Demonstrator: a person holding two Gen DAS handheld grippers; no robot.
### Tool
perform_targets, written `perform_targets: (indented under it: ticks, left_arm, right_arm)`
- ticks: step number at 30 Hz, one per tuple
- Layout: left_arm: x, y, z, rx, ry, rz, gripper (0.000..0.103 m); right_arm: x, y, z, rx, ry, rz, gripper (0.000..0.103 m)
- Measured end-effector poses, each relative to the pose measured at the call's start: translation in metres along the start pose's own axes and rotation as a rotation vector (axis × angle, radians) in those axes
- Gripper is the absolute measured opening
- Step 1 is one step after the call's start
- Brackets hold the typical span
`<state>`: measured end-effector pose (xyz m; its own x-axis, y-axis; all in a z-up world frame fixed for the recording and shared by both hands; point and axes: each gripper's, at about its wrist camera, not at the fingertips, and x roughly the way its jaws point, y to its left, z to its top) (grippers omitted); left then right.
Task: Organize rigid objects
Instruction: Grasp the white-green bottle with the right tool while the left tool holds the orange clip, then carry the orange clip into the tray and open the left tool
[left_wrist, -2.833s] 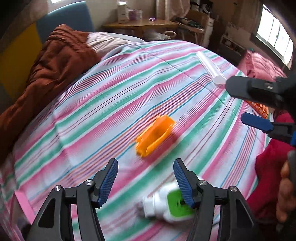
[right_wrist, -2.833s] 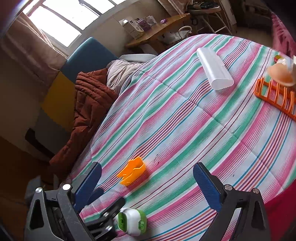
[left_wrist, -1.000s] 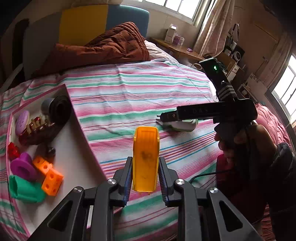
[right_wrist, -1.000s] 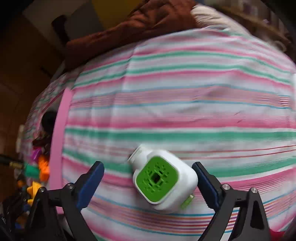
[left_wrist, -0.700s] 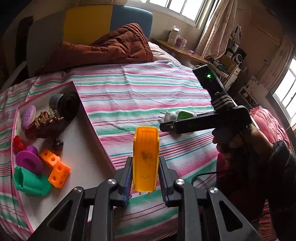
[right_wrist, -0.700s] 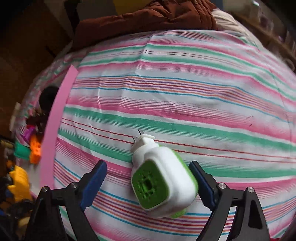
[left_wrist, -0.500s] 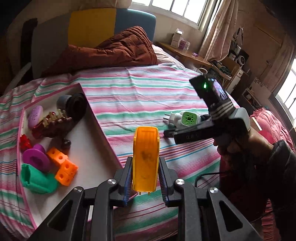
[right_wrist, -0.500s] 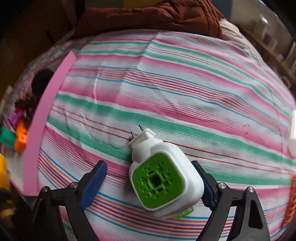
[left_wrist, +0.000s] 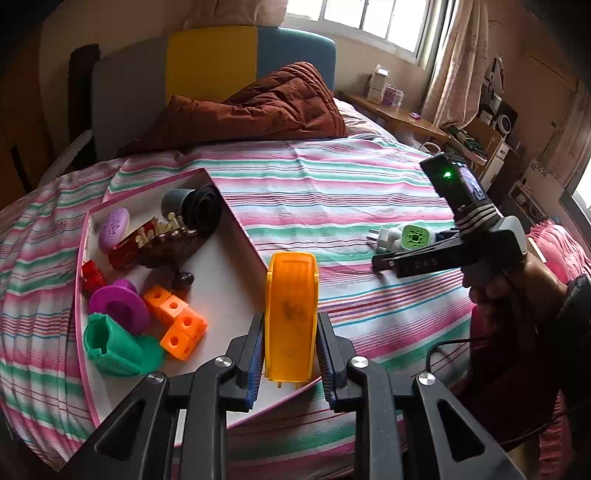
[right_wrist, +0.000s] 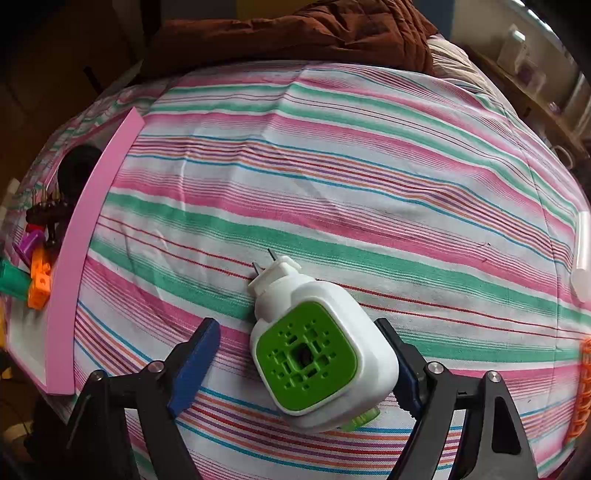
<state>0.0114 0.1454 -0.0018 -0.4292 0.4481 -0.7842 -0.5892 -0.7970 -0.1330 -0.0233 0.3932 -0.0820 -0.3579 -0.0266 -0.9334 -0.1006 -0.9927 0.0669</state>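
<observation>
Orange block (left_wrist: 291, 314) clamped in left gripper (left_wrist: 290, 363), over tray (left_wrist: 236, 229) edge | plug (right_wrist: 317, 350) on sheet, right gripper (right_wrist: 299, 363) jaws closing, 1 pad touching | centre plug, squeeze square.

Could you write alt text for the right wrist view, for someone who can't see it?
Black tongs with blue pads have been closing around a white plug-in device with a green vented face lying on a pink, green and white striped bedsheet; the left pad is still clear. A pink-edged tray of toys sits at left.
</observation>
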Motion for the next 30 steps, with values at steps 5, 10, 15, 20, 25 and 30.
perform_targets:
  ticks: [5,10,15,20,25,30]
  left_arm:
    - [-0.001,0.007,-0.003,-0.012,0.0,0.008,0.025]
    - [-0.001,0.013,-0.006,-0.028,0.003,0.008,0.026]
    - [-0.001,0.016,-0.008,-0.037,0.006,0.008,0.026]
    - [-0.003,0.021,-0.01,-0.045,0.007,0.013,0.026]
    - [-0.011,0.033,-0.015,-0.072,0.002,0.016,0.026]
    - [-0.029,0.062,-0.021,-0.148,-0.02,0.027,0.026]
  right_arm:
    - [-0.005,-0.01,0.0,0.031,-0.019,-0.01,0.068]
    - [-0.007,-0.009,0.002,0.005,-0.035,-0.06,0.063]
    - [-0.006,-0.009,-0.005,0.02,-0.024,-0.049,0.064]
    - [-0.008,-0.01,-0.008,0.008,-0.031,-0.061,0.064]
    - [-0.012,-0.011,-0.013,-0.011,-0.039,-0.081,0.063]
    - [-0.015,-0.008,-0.016,-0.046,-0.046,-0.114,0.063]
